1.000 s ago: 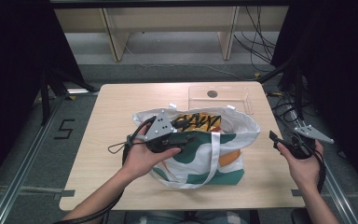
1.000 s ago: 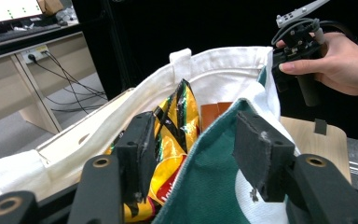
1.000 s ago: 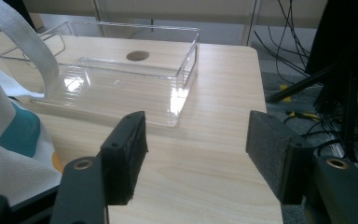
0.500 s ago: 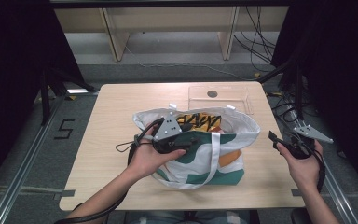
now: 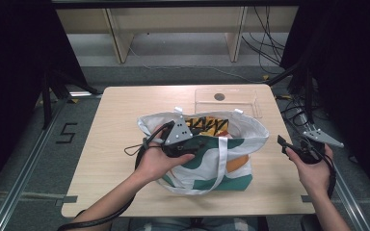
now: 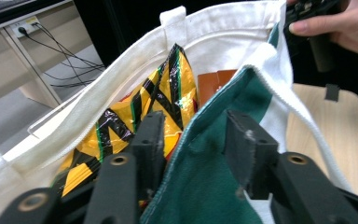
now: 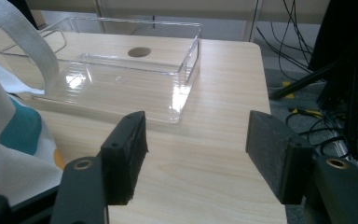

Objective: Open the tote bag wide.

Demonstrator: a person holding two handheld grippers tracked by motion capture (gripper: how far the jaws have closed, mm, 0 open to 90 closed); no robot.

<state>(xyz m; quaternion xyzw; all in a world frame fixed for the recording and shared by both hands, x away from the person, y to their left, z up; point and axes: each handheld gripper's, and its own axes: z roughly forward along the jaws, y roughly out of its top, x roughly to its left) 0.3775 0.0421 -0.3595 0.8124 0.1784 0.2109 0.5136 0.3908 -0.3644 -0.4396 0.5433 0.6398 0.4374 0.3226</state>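
The white canvas tote bag with green, teal and orange patches (image 5: pixel 212 154) stands near the middle of the light wooden table (image 5: pixel 106 159), mouth upward, with its handle strap hanging down the near side. Inside it a yellow foil snack packet with black stripes (image 6: pixel 163 98) leans against the far wall, and a brown flat item (image 6: pixel 214 81) sits beside it.

The left gripper (image 6: pixel 191 144) straddles the near rim of the bag: one jaw lies inside, against the packet; the other lies outside, on the green cloth. Its jaws have just been closing, with the rim between them. The pads do not yet appear to pinch the cloth. The right gripper (image 7: pixel 196 154) is held off the table's right edge, jaws spread wide and empty.

Handling, as judged: the canvas is soft and will fold or sag under a grip. It is not fragile. Take hold at the hemmed rim or at the strap, where the cloth is doubled. The foil packet is light, slick and easily crushed.

A clear plastic rectangular tray (image 5: pixel 226 101) lies behind the bag. Beyond the table are grey floor, pale shelving and loose black cables (image 5: pixel 270 43).
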